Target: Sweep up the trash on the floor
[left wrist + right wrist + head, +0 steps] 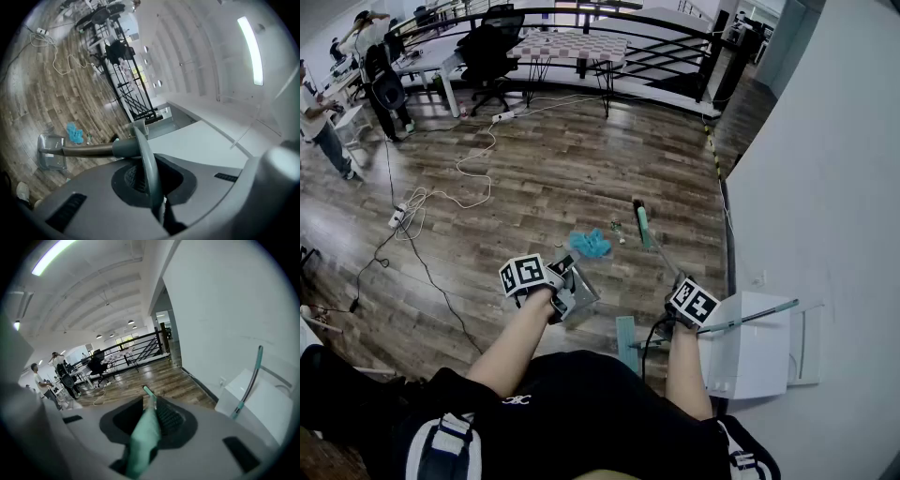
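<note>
Crumpled blue trash (591, 244) lies on the wood floor (534, 169) between grey dustpan (578, 292) and green broom (645, 228).

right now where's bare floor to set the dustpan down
Bare floor lies between the blue trash and the white cable, and beyond the broom head toward the checkered table. Crowded by the white cabinet and wall on the right.

A person's left gripper (555, 286) holds a grey dustpan (579, 292) and the right gripper (677, 298) a green broom (645, 228), near blue trash (591, 244) on a wooden floor (534, 178).
</note>
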`<action>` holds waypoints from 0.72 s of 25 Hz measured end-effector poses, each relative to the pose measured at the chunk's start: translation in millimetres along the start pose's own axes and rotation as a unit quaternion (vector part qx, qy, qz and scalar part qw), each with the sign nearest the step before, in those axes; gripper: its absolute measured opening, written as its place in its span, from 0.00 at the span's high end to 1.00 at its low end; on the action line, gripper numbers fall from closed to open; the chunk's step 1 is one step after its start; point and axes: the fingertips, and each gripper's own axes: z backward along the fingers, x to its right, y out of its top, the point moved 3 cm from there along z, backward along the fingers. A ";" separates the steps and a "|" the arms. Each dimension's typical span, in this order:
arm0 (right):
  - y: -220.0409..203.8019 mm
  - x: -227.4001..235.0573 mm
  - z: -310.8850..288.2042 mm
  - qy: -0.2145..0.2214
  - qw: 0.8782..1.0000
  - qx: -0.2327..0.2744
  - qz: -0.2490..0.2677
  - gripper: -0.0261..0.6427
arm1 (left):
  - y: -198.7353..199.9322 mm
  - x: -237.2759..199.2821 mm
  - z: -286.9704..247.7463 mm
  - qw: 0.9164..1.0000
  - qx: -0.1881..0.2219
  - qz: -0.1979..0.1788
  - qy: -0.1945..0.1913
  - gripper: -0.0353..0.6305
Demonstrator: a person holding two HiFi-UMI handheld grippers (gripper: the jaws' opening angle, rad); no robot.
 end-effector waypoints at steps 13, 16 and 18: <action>3.1 -27.9 5.2 -0.011 1.000 0.010 0.024 0.81 | 20.1 -1.8 -3.9 0.999 -0.027 -0.013 -0.028 0.95; 1.1 -35.5 9.8 -0.018 1.000 0.017 0.017 0.81 | 30.4 -5.7 2.7 0.999 -0.028 -0.015 -0.032 0.95; -0.7 -41.4 15.2 -0.023 0.999 0.021 0.013 0.81 | 38.1 -11.1 9.0 0.999 -0.028 -0.014 -0.035 0.95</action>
